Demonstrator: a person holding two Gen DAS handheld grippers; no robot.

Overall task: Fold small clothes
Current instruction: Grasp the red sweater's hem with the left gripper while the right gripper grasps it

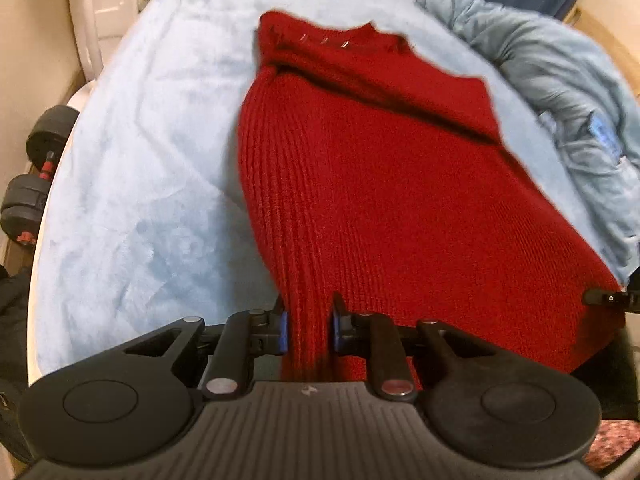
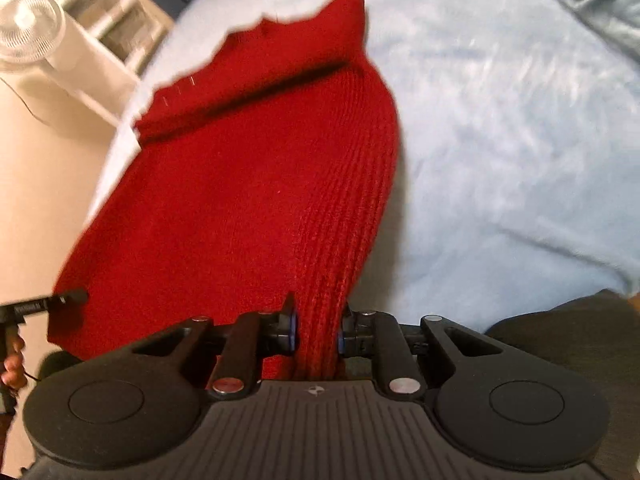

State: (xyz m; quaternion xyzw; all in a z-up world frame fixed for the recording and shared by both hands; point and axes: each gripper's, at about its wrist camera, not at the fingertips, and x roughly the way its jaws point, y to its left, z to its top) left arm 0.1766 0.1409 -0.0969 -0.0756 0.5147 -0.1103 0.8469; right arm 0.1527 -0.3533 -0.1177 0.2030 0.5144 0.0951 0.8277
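1. Red knitted sweater [image 1: 380, 184] lies lengthwise on the bed [image 1: 132, 184], over its pale blue fleece cover. The collar end is far from both hands; the hem end is at them and lifted off the cover.
2. Its long axis runs straight away from the fingers in both wrist views, so the likely fold is hem toward collar, forward along that axis.
3. Left gripper [image 1: 308, 326] has its fingers [image 1: 283, 330] closed on a bunch of ribbed knit at the sweater's left edge.
4. Right gripper [image 2: 318, 330] has its fingers [image 2: 293, 330] closed on the ribbing at the right edge. Its black tip also shows at the right border of the left wrist view, level with the left one.
5. Each hand holds one hem corner, so neither is nearer the collar; the two look evenly placed across the width.
6. Both grippers tilt steeply downward toward the bed, with the cloth hanging taut between hem and the part resting on the cover.
7. A crumpled grey-blue blanket [image 1: 560, 92] lies just beside the sweater's right side, near enough, I judge, to catch a wide swing.
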